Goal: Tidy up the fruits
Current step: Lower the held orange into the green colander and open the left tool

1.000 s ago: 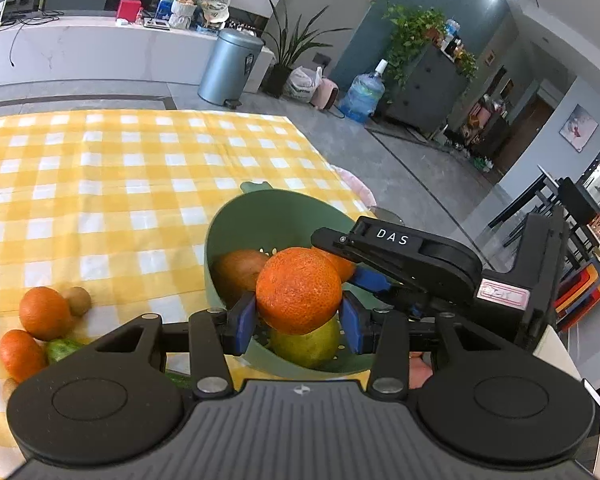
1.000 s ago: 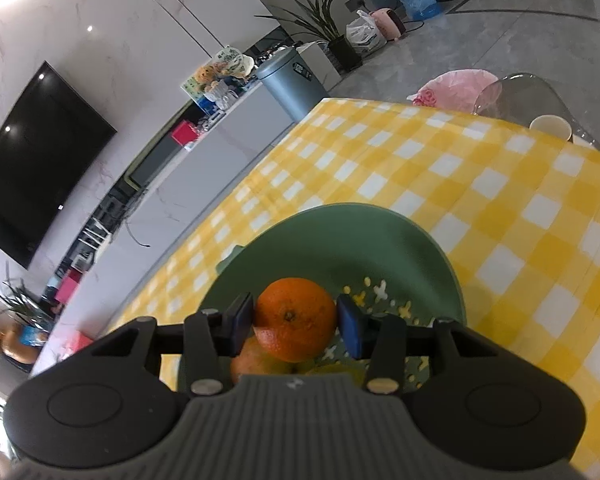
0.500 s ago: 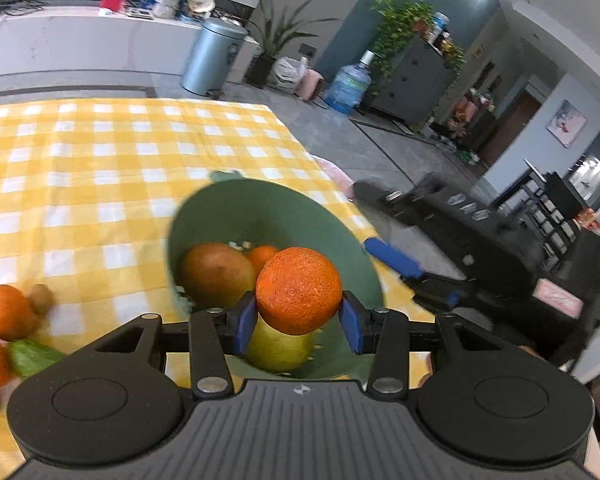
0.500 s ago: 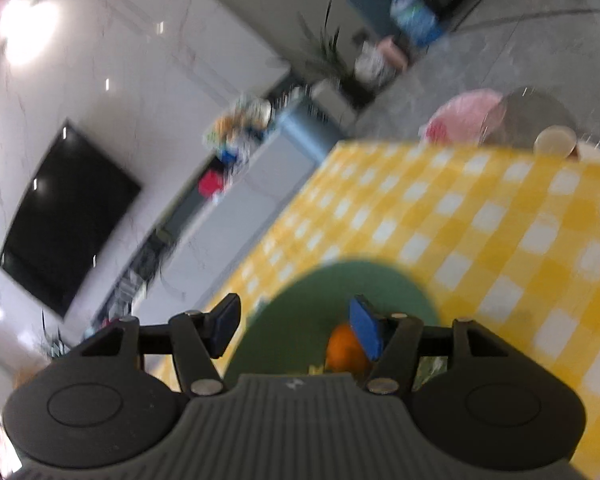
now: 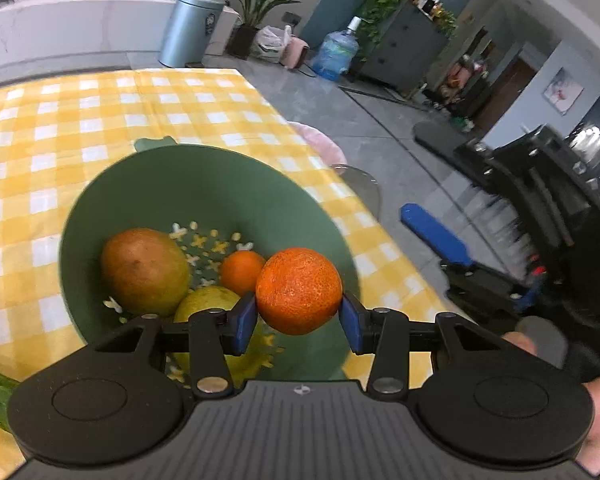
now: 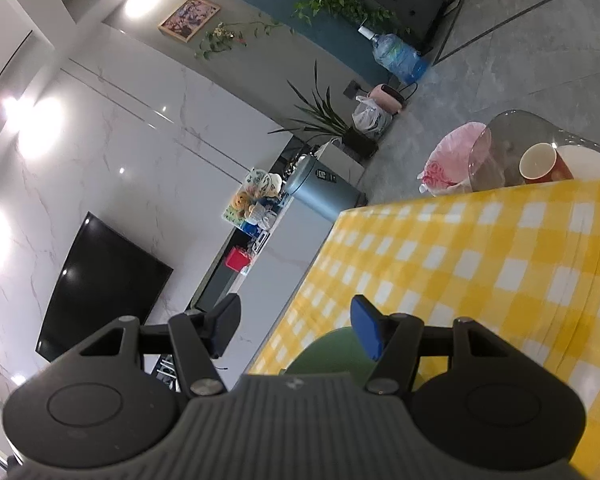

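At the bottom of the left wrist view, the left gripper point(image 5: 299, 320) squeezes a big orange point(image 5: 299, 290) between its blue pads, just over the near edge of the green bowl point(image 5: 204, 184). Deeper in the bowl lie a mango point(image 5: 145, 271), a small orange point(image 5: 242, 272) and what may be a yellow-green pear point(image 5: 206, 300). In the right wrist view, the right gripper point(image 6: 290, 330) has its jaws apart with nothing between them, and past them the yellow checked cloth point(image 6: 500, 264) fills the right side

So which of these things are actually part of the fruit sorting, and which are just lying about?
Part of the job:
- orange held in the left gripper
- green bowl
- mango, small orange and yellow-green fruit inside it
- right gripper, open and empty

Just lying about:
- bin
- water bottle
- red cup
- television
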### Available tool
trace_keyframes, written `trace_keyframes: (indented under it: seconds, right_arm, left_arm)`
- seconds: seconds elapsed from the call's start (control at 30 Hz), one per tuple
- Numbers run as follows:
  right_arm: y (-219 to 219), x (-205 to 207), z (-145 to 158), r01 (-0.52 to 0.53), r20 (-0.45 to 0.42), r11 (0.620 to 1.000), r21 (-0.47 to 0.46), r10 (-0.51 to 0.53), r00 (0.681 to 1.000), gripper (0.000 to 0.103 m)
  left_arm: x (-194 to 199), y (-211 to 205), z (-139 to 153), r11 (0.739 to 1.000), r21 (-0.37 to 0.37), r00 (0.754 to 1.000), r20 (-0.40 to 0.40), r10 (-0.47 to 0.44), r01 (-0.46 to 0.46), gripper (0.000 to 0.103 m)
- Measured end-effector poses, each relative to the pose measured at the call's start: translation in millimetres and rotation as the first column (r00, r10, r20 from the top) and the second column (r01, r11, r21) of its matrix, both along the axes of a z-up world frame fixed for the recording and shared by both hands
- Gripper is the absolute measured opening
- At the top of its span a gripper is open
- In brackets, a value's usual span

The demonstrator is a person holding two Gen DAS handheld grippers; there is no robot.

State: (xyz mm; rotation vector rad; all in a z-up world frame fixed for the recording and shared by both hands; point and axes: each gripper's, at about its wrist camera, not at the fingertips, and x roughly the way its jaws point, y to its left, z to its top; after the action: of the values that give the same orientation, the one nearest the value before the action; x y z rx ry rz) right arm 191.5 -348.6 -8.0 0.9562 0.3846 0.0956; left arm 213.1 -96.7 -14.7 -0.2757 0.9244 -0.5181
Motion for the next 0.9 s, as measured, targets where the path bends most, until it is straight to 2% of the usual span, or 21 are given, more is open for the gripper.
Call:
trace_keyframes:
  seconds: [0.23,0.27,0.33,0.5,0.63,0.8,0.9]
  right_arm:
    - [0.0,-3.0,-1.4,-0.012,-0.002,1.0,-0.005,0.012,1.0,0.059]
    - [0.1,-2.9,-1.8,-0.013,-0.004,1.0,-0.005,0.013,1.0,0.059]
    - [0.7,-4.8,-0.9,-0.015,-0.006,1.0,-0.004,0.015,1.0,0.059]
    - [2.3,-0.7,0.9,-0.025,-0.013,0.999,-0.022,0.025,1.0,0.059]
    - [4.4,-0.5,1.5,-0.039,-0.006,0.999,-0.032,0.039,0.999,0.059]
    - [10.7,-0.7,1.4,-0.057,-0.004,0.997,-0.055,0.057,0.998,0.06]
    - [17.1,-0.3,1.2,-0.087,-0.007,0.994,-0.066,0.086,0.996,0.06]
  left_arm:
    - [2.7,3.9,-1.5,1.0,0.003,1.0,-0.002,0.027,-0.027,0.051]
    - [1.5,4.3,-0.2,0.999,0.007,0.999,-0.001,0.032,-0.032,0.053]
    - [1.1,5.1,2.3,0.999,0.01,0.999,0.005,0.034,-0.034,0.068]
    - [-0.2,9.4,7.2,0.999,0.008,0.999,0.001,0.046,-0.046,0.076]
    - [-5.8,19.8,14.4,0.997,-0.016,0.997,0.002,0.076,-0.076,0.08]
    - [-21.5,36.3,32.4,0.993,-0.035,0.992,0.049,0.117,-0.115,0.081]
    - [-37.2,47.2,49.2,0.987,-0.011,0.983,0.087,0.161,-0.16,0.081]
